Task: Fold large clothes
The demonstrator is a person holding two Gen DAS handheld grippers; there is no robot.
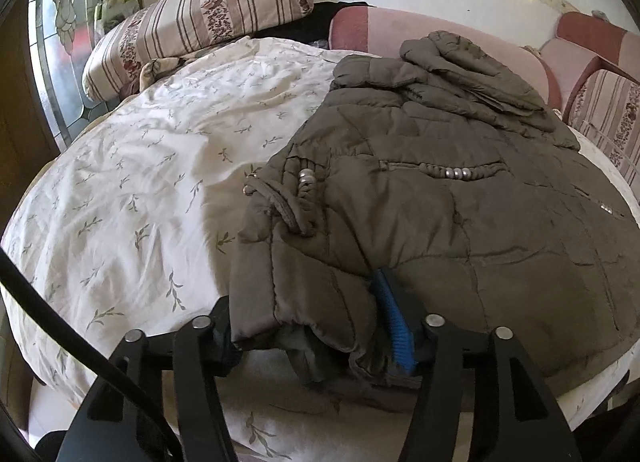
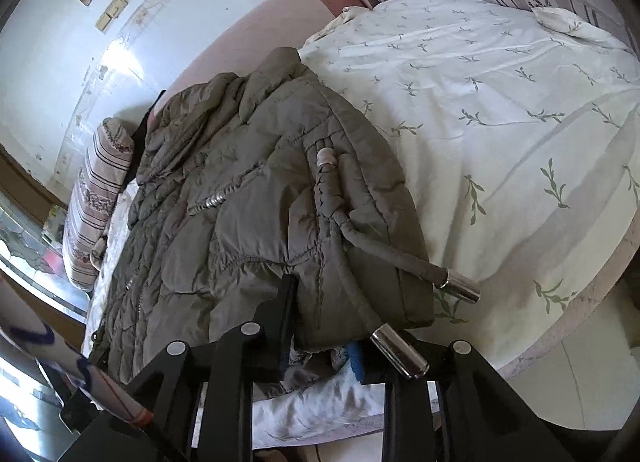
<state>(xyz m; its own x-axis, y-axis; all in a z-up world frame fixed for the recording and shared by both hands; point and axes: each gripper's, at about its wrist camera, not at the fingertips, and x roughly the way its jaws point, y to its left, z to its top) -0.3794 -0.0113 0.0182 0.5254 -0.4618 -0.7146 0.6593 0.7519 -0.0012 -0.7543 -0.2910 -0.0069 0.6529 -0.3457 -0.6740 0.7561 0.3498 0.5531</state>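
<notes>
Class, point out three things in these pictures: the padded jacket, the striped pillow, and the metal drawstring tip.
padded jacket (image 1: 460, 218): left wrist view, on its quilted back panel.
striped pillow (image 1: 192, 26): left wrist view, on its striped top face.
metal drawstring tip (image 2: 464, 288): right wrist view, on the shiny end cap lying on the sheet.

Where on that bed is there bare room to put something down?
The sheet lies bare between the striped pillow and the jacket. The jacket's side is crowded, with both grippers, left gripper and right gripper, at its near edge.
</notes>
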